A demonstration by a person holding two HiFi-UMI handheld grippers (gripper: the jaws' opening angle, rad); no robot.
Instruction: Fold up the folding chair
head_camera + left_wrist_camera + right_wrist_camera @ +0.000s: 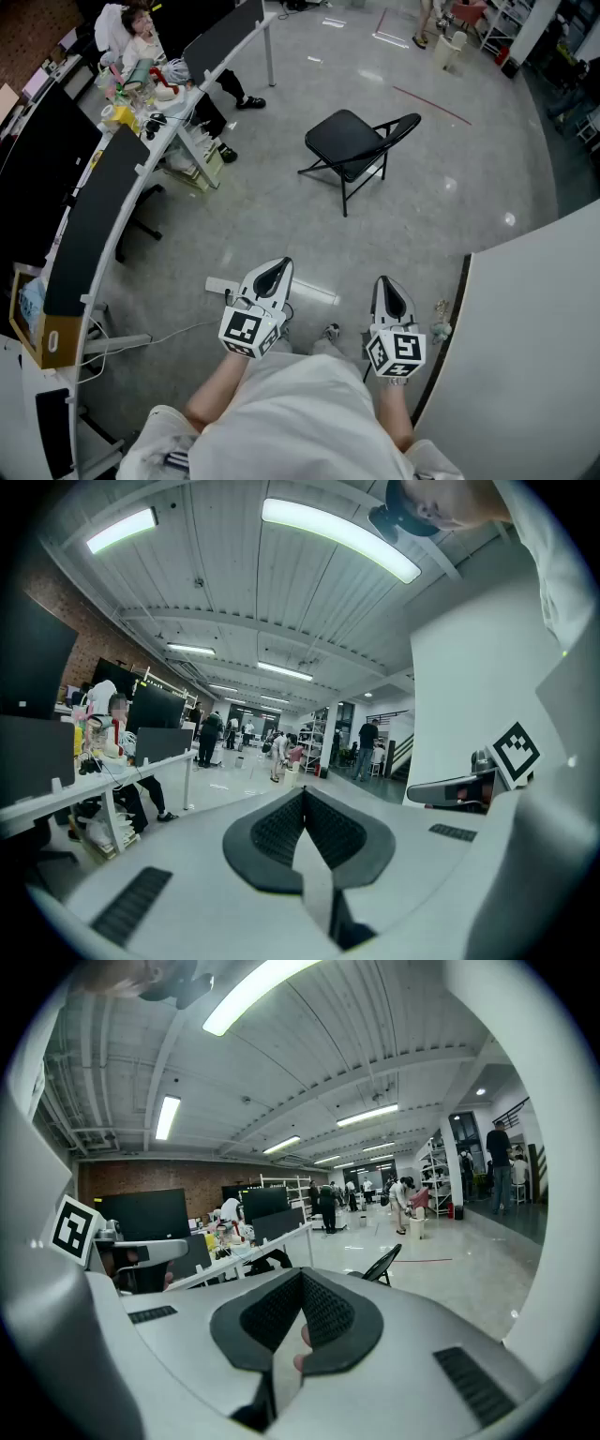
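Standing unfolded on glossy floor [450, 216]: folding chair [354, 142]; desks [112, 197] left.

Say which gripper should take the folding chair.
Probably right. The chair stands open, far ahead; the right gripper lines up with its backrest and its view shows the chair; the view from the left gripper does not. Both are shut.
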